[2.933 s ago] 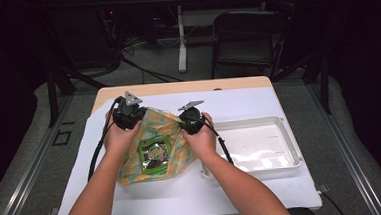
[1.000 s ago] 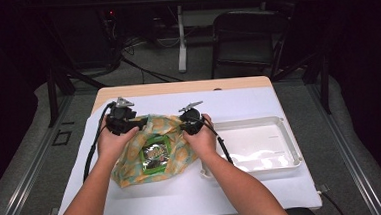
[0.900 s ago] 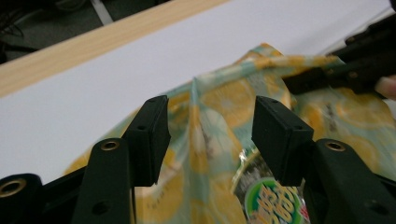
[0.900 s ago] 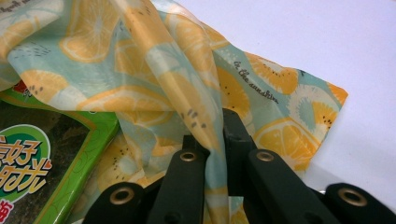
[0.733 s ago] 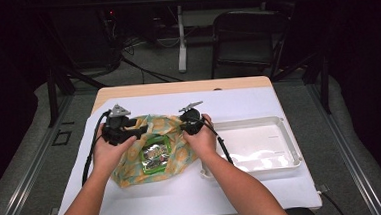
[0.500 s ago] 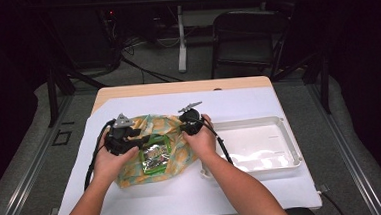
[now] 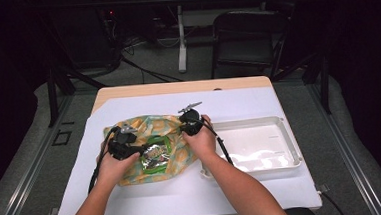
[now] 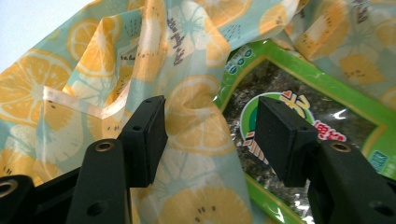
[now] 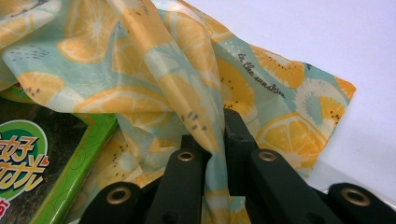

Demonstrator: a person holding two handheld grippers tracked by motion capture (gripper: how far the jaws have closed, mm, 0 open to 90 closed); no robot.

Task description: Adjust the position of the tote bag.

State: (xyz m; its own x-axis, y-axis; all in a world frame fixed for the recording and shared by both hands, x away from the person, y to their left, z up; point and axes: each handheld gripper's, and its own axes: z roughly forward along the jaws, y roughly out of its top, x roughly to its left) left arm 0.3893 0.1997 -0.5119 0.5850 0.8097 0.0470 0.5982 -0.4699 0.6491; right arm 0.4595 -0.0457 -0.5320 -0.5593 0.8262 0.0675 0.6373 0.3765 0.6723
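Observation:
A bag (image 7: 149, 127) printed with orange and lemon slices lies crumpled on the white table cover, its mouth spread. A green seaweed snack packet (image 7: 155, 155) lies inside the opening. My left gripper (image 7: 140, 149) hovers low over the bag's left side. In the left gripper view its jaws (image 8: 210, 135) stand open and have just been opening; the bag's edge (image 8: 196, 116) and the packet (image 8: 299, 107) lie between them, unpressed. My right gripper (image 7: 184, 128) sits at the bag's upper right. In the right gripper view its jaws (image 9: 219, 135) are shut on a fold of the bag's cloth (image 9: 187, 93).
A white rectangular tray (image 7: 252, 120) stands to the right of the bag, close to my right forearm. The white cover (image 7: 238, 102) spreads over the wooden table. A dark chair (image 7: 244, 39) and table legs stand behind the far edge.
My left hand has come down and toward the near side, from the bag's upper left corner to over the packet. The right hand has stayed where it was, still gripping the cloth.

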